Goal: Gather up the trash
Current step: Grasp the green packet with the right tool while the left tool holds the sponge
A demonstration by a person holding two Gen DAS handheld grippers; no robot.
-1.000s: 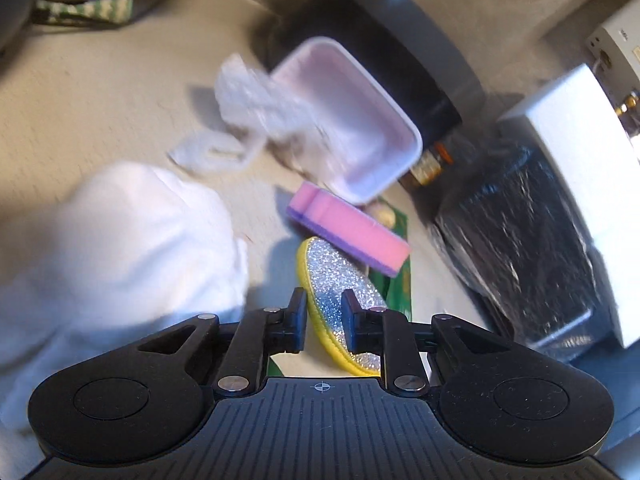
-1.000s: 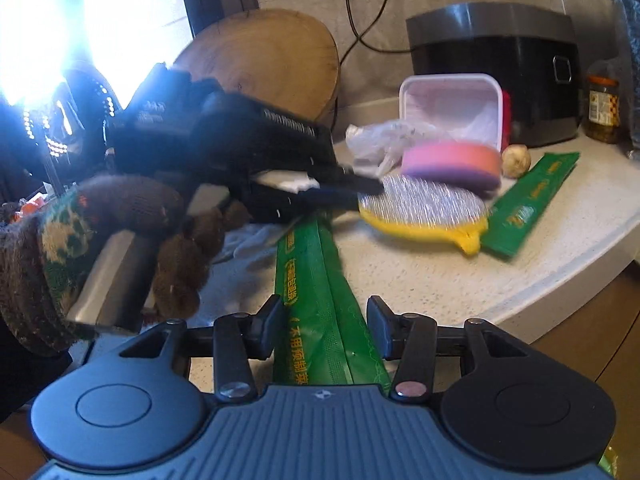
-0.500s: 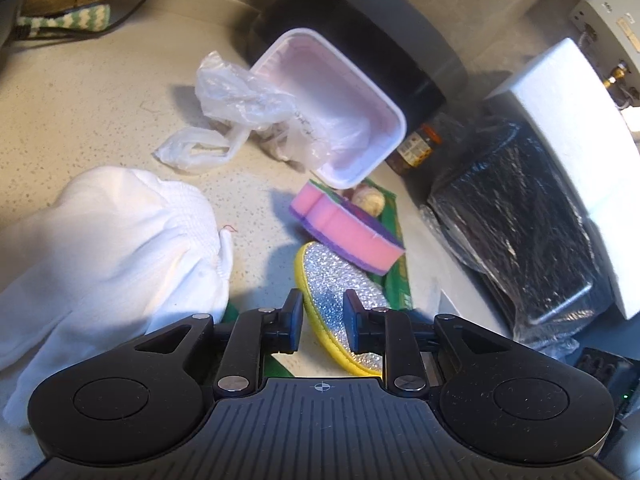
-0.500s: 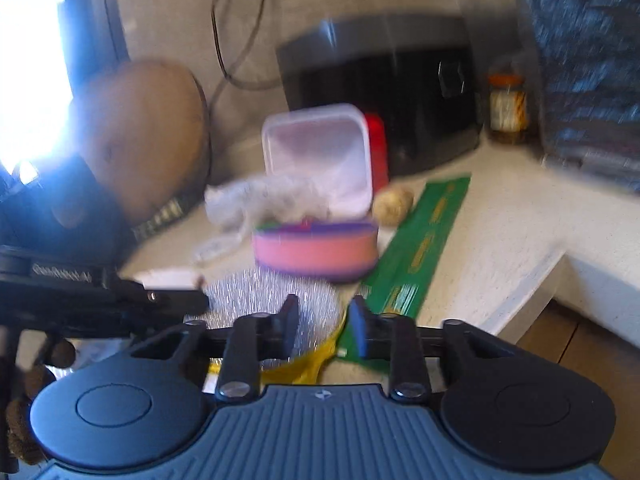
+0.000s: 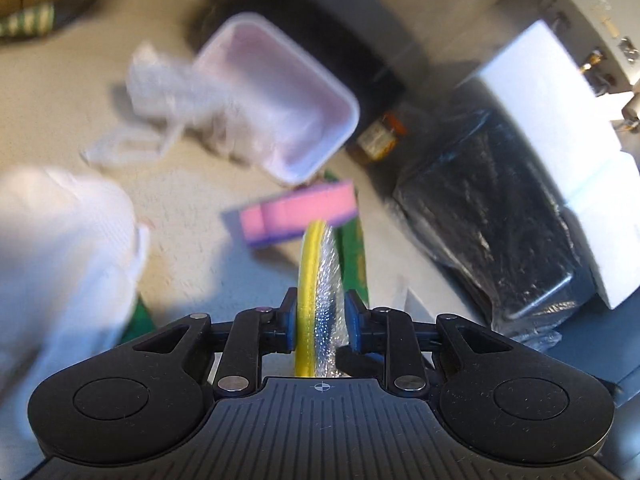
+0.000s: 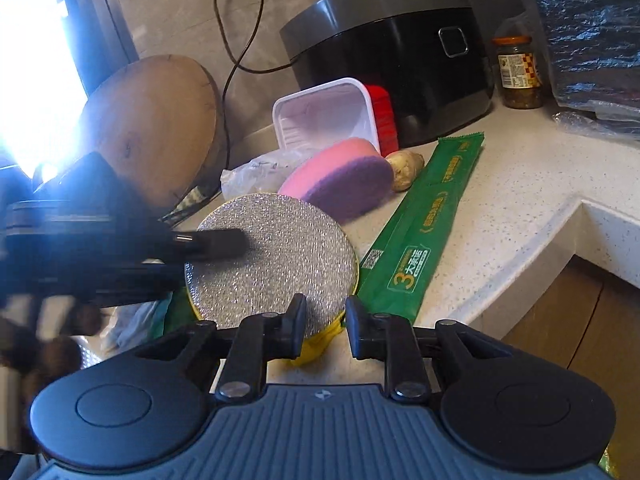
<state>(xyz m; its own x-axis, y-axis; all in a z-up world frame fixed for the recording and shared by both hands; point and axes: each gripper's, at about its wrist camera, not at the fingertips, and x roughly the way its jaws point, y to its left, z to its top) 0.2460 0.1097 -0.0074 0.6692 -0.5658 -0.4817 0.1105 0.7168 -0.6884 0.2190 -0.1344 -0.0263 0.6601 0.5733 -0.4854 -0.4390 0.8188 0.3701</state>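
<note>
A round scrubber (image 5: 320,272) with a yellow back and a silver face stands on edge between the pads of my left gripper (image 5: 320,316), which is shut on it. In the right wrist view the scrubber (image 6: 272,256) faces me, with one left finger (image 6: 216,241) lying across it. Just in front of its lower edge, my right gripper (image 6: 325,320) shows a narrow gap with nothing gripped. Behind lie a pink and purple sponge (image 6: 340,184), a white plastic tray (image 6: 324,116), a crumpled clear bag (image 6: 256,172) and a long green wrapper (image 6: 424,224).
A black rice cooker (image 6: 400,60), a jar (image 6: 518,76) and a round wooden board (image 6: 152,128) stand at the back. A ginger piece (image 6: 406,164) lies by the sponge. White cloth (image 5: 60,248) fills the left; a plastic-wrapped black box (image 5: 488,216) stands right. The counter edge (image 6: 560,216) runs right.
The scrubber, flat on the counter before, now stands on edge in my left gripper's grip. My right gripper has swung right off the green wrapper, and its jaws have narrowed.
</note>
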